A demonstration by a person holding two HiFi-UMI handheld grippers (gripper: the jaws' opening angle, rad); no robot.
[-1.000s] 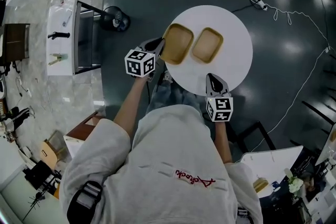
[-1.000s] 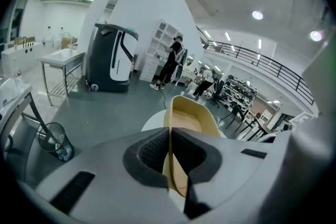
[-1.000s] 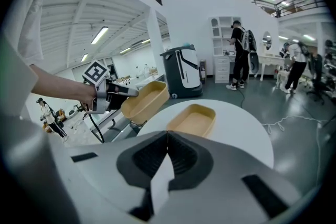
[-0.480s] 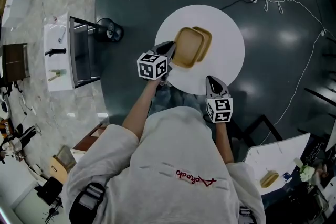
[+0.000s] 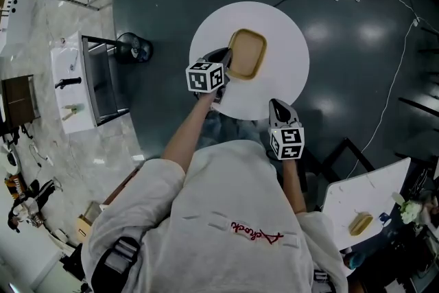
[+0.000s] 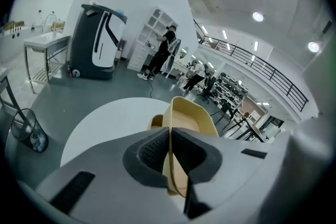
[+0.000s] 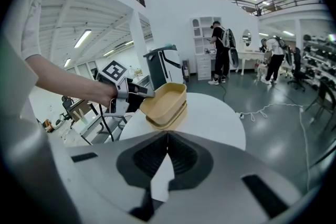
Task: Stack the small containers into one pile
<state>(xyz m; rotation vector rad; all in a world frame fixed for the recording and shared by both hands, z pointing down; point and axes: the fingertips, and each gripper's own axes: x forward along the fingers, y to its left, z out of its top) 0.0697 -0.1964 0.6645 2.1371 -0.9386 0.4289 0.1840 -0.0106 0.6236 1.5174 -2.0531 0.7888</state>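
Both long axes align: upper container (image 5: 247,53), rim clamped in left gripper (image 6: 169,134), sits over lower container (image 7: 167,119). Right gripper (image 7: 167,141) is closed (empty), farther from lower container.

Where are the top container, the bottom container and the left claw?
top container (image 7: 164,95): right gripper view, its inside.
bottom container (image 7: 168,123): right gripper view, its rim.
left claw (image 6: 169,136): left gripper view, between its tips.

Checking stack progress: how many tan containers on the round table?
2. The upper container, pinched by the left claw, sits over the lower container on the table; none seem hidden.
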